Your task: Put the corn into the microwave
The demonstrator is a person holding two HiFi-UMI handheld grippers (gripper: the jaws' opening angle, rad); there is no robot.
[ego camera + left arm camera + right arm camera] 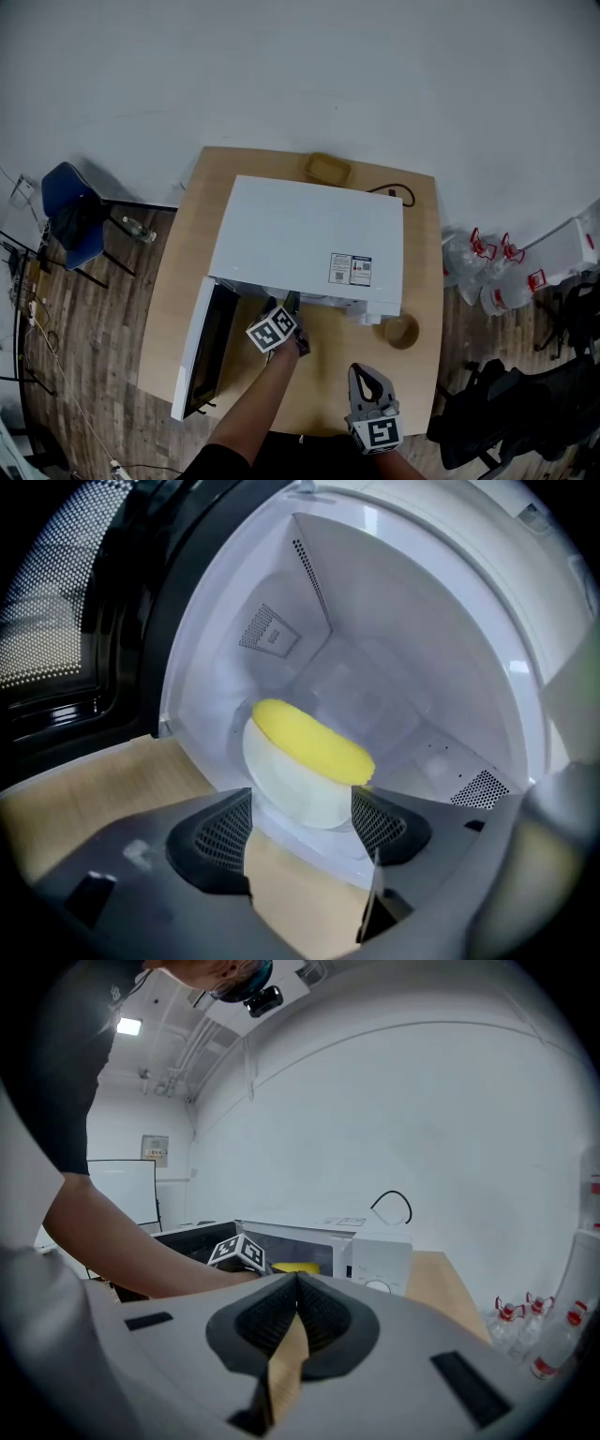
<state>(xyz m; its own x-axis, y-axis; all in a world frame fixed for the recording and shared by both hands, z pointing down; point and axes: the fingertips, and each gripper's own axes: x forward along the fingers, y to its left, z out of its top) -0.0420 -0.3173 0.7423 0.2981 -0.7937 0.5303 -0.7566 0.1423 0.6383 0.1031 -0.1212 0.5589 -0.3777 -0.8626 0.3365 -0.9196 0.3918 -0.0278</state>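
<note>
Corn [309,738] is inside the microwave [309,234]; your left gripper [300,822] is spread at its mouth.

Your left gripper's 2 jaws stand wide apart and pinch nothing. Just past their tips, the corn lies across a white bowl [295,794] near the front of the microwave's floor, with bare cavity wall open behind it and to both sides. The microwave's door [200,352] is swung out from its left front corner, toward the front edge of the surface [173,281]. Your right gripper [295,1312] is pressed together and empty, in front of the microwave's right half by that same edge. 1 brown cup [401,331] sits at the microwave's right front corner.
</note>
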